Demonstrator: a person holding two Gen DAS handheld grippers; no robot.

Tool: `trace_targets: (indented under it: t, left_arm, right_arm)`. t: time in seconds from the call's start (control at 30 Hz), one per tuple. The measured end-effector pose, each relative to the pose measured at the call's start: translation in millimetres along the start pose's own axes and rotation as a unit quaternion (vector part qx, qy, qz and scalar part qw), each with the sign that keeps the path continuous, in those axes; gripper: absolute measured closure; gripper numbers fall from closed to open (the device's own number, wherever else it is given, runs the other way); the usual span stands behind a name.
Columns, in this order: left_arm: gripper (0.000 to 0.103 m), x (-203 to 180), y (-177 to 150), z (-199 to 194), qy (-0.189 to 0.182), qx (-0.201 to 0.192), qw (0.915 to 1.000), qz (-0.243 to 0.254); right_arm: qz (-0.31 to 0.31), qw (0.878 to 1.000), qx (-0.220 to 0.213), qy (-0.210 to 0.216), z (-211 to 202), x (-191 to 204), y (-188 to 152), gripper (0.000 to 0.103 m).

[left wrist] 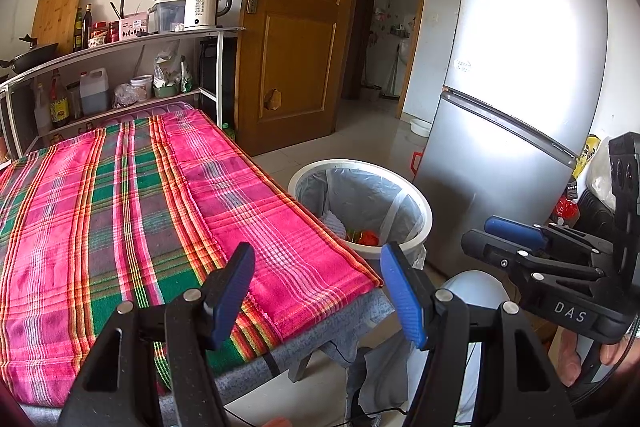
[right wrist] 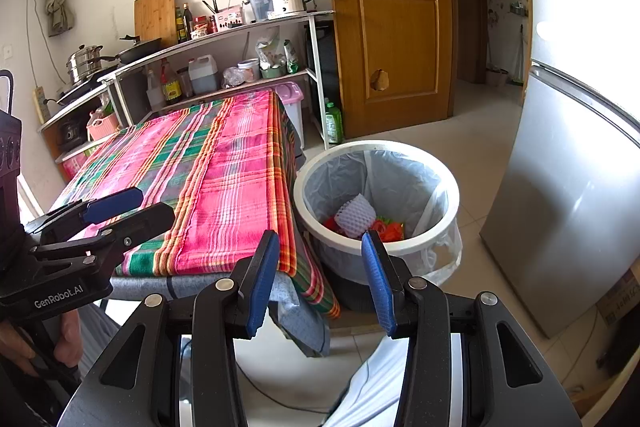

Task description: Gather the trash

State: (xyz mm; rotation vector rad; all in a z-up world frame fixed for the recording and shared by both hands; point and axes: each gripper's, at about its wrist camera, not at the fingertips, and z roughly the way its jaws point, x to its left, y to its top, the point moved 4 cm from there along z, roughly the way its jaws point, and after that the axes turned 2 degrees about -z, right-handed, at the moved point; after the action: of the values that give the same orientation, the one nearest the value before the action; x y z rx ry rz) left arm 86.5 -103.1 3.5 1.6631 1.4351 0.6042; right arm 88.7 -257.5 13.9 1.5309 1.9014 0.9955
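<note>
step: collecting looks finished | left claw (left wrist: 320, 291) open, empty | right claw (right wrist: 320, 279) open, empty | trash (right wrist: 362, 219) lies in bin (right wrist: 448, 183), right of surface (right wrist: 224, 179) | next: probably look for leftover trash

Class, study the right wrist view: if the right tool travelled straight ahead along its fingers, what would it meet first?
Probably the white trash bin: the open right tool points at its near rim, beside the plaid-covered table. Depth is unclear, but nothing seems to lie between them.
</note>
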Motion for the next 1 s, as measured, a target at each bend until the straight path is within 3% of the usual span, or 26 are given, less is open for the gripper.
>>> trace_targets:
  t: [1.0]
  left_arm:
    - [0.036,0.2,-2.4,1.0,0.005,0.005,1.0000,-0.002]
  right_arm:
    - [0.000,1.000,0.001,0.002,2.7,-2.9,0.8,0.059]
